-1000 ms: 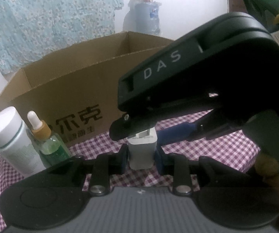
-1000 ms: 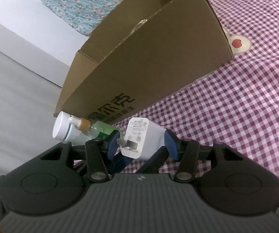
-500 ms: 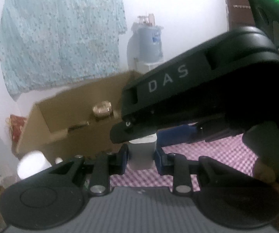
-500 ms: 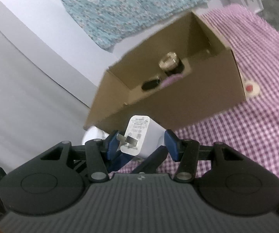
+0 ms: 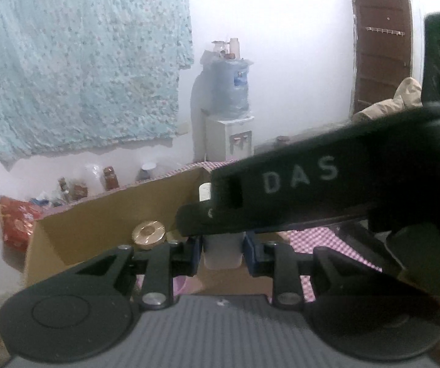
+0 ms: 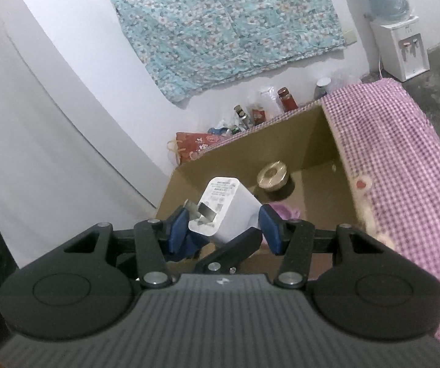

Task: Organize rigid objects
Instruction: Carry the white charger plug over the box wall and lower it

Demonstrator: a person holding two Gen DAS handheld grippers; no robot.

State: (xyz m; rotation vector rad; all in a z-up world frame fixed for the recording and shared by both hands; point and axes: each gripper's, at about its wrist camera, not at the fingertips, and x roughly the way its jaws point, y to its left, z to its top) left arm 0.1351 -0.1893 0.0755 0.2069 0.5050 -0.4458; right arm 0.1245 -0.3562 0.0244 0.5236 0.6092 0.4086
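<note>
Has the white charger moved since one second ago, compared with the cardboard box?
Yes. The white charger has gone up: earlier it sat low against the cardboard box front wall, and now it is above the rim, over the open inside.

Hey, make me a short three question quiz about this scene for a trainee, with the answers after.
1. True or false: both grippers grip the white charger.
2. What round thing already lies in the cardboard box?
A. gold-lidded jar
B. apple
C. spoon
3. Fill in: the cloth on the table has a purple ____ pattern.

Key:
1. True: left gripper and right gripper both clamp it.
2. A
3. checked
</note>
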